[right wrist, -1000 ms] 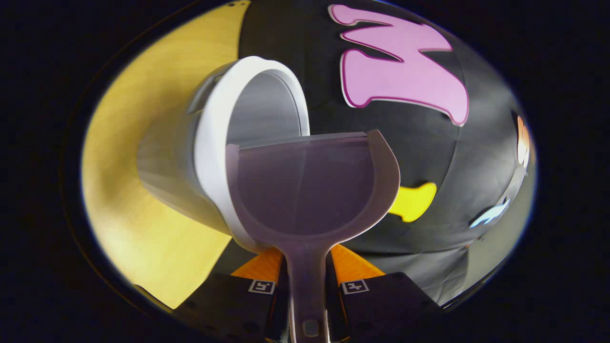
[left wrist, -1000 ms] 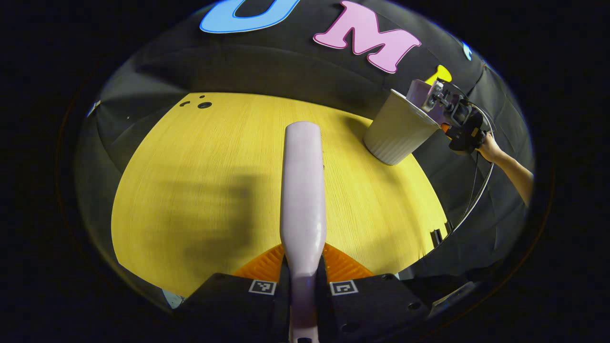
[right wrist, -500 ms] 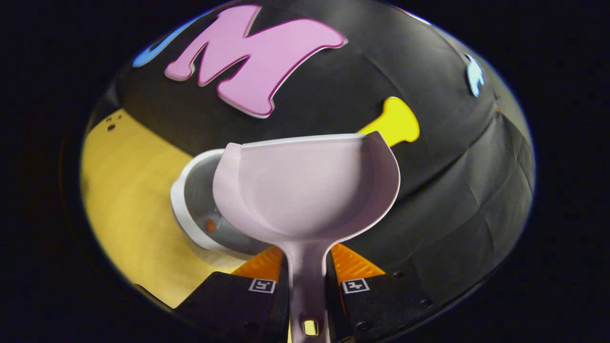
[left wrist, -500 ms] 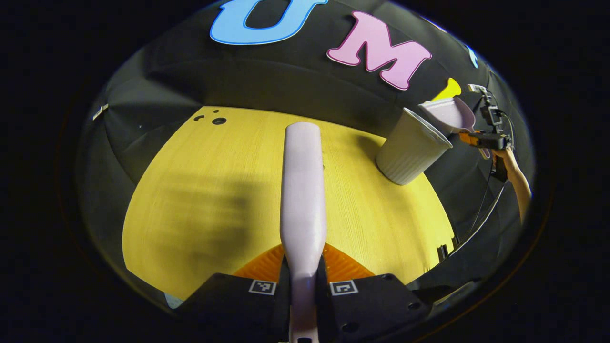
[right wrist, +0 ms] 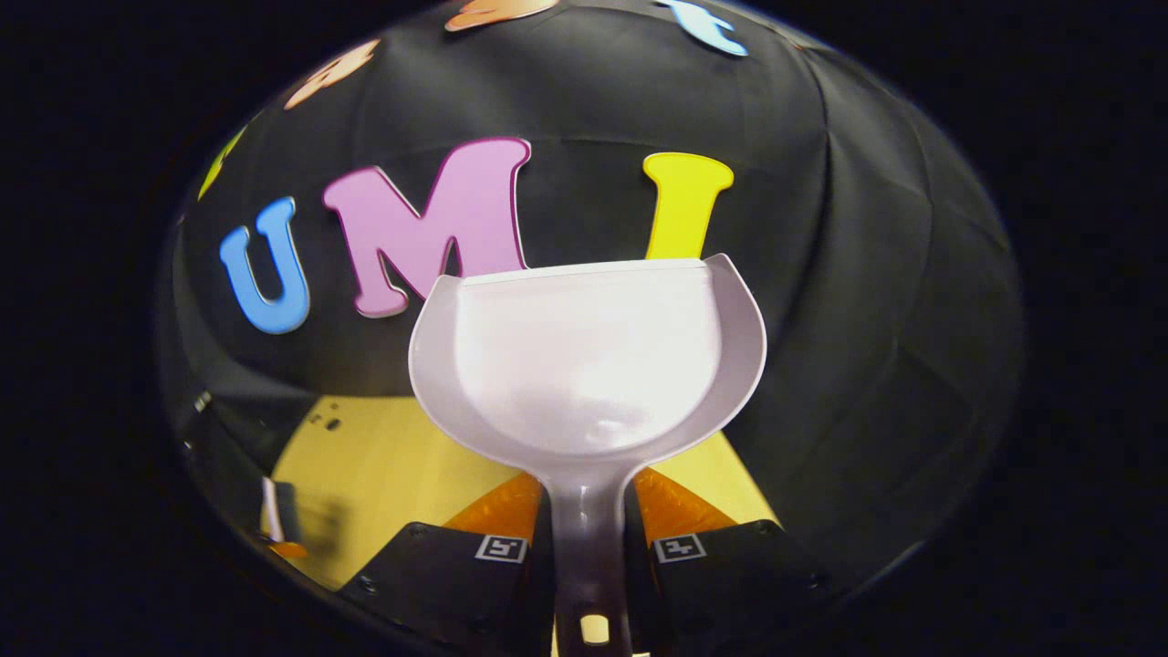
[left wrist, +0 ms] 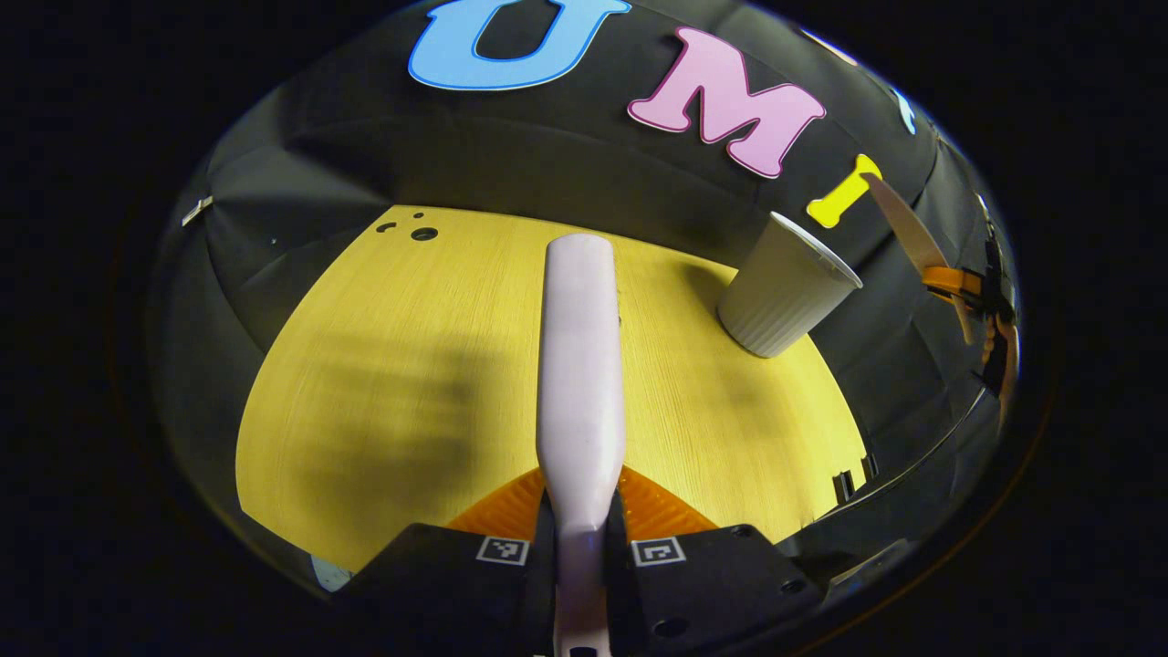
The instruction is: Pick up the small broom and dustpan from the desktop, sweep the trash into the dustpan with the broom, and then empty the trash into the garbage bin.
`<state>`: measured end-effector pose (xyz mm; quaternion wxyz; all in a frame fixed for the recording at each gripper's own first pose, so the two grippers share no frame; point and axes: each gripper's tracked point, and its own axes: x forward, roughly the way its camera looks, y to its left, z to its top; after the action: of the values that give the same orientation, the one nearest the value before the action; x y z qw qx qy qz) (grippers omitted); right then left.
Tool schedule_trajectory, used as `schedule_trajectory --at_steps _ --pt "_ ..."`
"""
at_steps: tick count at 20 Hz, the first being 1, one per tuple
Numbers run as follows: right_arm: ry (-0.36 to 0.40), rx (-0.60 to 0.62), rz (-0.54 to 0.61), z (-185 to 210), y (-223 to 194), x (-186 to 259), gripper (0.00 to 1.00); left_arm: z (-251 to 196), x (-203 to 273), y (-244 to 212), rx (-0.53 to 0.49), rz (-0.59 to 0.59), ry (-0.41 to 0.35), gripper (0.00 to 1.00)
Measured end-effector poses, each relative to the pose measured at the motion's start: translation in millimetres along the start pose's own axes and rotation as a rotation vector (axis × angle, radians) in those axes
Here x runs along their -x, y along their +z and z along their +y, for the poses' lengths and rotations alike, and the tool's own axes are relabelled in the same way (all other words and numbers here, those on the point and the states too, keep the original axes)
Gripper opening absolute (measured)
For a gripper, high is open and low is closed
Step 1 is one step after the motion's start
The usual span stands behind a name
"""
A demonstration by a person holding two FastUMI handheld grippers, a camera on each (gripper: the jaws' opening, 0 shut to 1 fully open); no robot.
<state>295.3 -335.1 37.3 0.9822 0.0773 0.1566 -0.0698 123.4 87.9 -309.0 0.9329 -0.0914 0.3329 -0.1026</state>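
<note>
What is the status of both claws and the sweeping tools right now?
Left claw shut on pale lilac plastic broom. Right claw shut on pale lilac plastic dustpan, pan empty. White ribbed garbage bin upright on yellow desktop.

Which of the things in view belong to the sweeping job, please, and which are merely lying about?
Belonging to the job:
- broom, clamped in the left gripper
- dustpan, clamped in the right gripper, pan looks empty
- garbage bin, upright on the desktop

Just lying about:
- small dark holes at the desktop's far corner
- cable beside the desktop's edge
</note>
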Motion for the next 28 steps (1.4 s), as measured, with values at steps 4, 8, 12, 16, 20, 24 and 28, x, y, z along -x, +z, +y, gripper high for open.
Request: schedule_trajectory --at_steps 4,8,12,16,20,24,28 --pt "0.027 -0.015 0.083 4 -11 -6 0.35 4 -6 -11 0.001 0.01 0.024 0.27" --pt "0.066 -0.026 0.228 6 -24 -9 0.36 9 -20 -28 0.013 0.03 0.057 0.27" --pt "0.085 0.009 0.397 11 -85 -13 0.35 16 -33 -51 -0.019 0.081 0.094 0.27" --pt "0.085 0.065 0.514 11 -134 -20 0.35 16 -55 -65 -0.055 0.131 0.112 0.27" --pt "0.093 0.115 0.6 7 -184 -37 0.36 23 -79 -62 -0.105 0.15 0.166 0.27" --pt "0.111 0.17 0.614 20 -216 -66 0.36 33 -103 -68 -0.147 0.215 0.223 0.27" --pt "0.117 0.205 0.646 26 -226 -73 0.36 41 -114 -72 -0.208 0.257 0.258 0.27"
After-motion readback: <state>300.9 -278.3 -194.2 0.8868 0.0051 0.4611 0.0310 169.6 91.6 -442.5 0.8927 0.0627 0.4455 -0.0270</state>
